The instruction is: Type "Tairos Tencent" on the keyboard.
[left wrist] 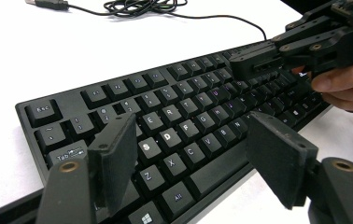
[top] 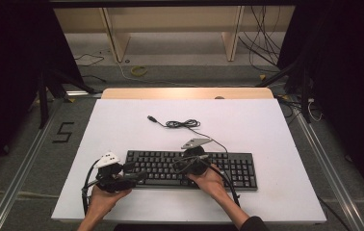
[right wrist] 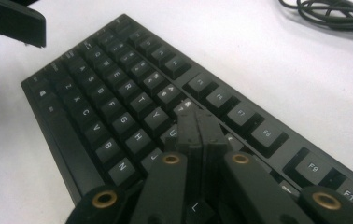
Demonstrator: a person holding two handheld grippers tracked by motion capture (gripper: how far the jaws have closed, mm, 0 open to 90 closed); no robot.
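Each hand carries a black gripper with 2 flat, rectangular jaws on jointed black links pinned by brass-ringed rivets. The left gripper [top: 133,176] has a white 3-cornered plate on top; the right gripper [top: 176,164] wears a grey one at its 12 o'clock. A black cable loops from each body toward 6 o'clock. A dark sleeve [top: 253,224] covers the right forearm; the left forearm is bare.

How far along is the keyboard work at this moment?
Done: the keyboard lies flat on the white table, its cable unplugged. In hand: the right gripper, shut with nothing between its jaws, points its tip at the number-row keys; the left gripper hovers open over the left-side keys. What remains cannot be told.
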